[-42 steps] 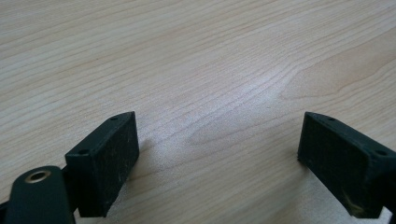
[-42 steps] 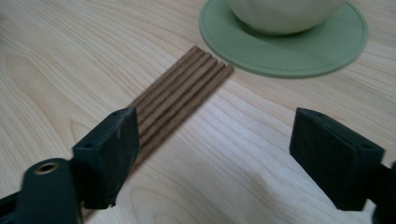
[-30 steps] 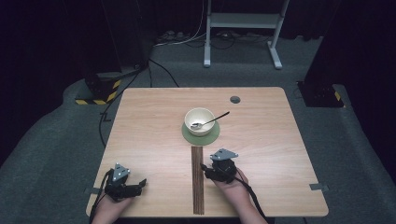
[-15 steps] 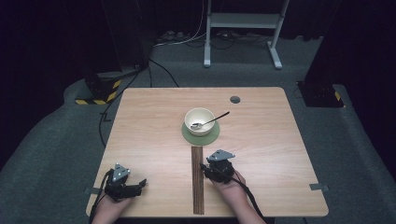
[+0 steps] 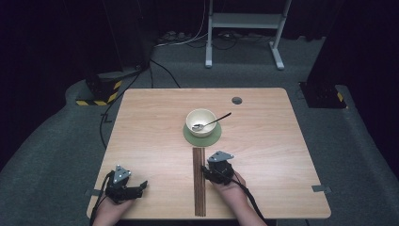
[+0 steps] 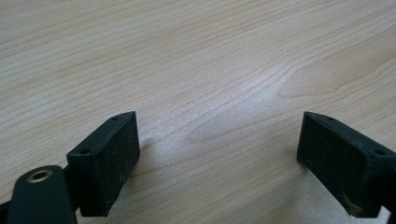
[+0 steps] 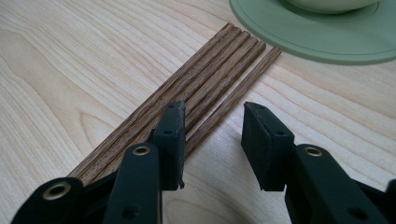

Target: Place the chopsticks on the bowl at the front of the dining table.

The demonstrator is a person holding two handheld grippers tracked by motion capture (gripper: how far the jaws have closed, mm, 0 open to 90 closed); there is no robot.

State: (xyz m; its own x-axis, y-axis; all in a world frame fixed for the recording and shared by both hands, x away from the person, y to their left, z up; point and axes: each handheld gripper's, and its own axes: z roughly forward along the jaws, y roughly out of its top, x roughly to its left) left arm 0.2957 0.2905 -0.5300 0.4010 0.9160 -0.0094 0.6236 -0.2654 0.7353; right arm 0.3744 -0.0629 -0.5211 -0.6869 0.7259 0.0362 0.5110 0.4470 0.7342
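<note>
Although the wooden sticks [image 7: 205, 79] lie in a tidy row, side against side, the one at the right edge of the row sits slightly apart and runs a little further toward the upper right of the right gripper view, which makes it the easiest to single out. In the high view the sticks [image 5: 200, 181] form a dark stripe just below the middle of the frame, running from the near table edge up toward the green mat [image 5: 202, 136].

The right gripper [image 7: 212, 116] sits low over them with its jaws partly open, having just been closing. One pad rests on or just above the row, the other stands over bare wood to the right, and the outermost stick passes into the gap without either pad pressing it. That straddle looks like a lining-up for a pinch on that one stick, though nothing is gripped yet. In the high view this gripper [image 5: 212, 170] sits just right of the stripe.

The mat lies just beyond the stick tips, touching none of them; the pale bowl [image 5: 201, 121] stands on it with a spoon [image 5: 211, 123] leaning out toward the upper right.

The left gripper [image 6: 217, 144] waits with its jaws wide apart over bare table [image 6: 196, 56]; in the high view it [image 5: 136, 187] rests at the lower left, well apart from the sticks.
</note>
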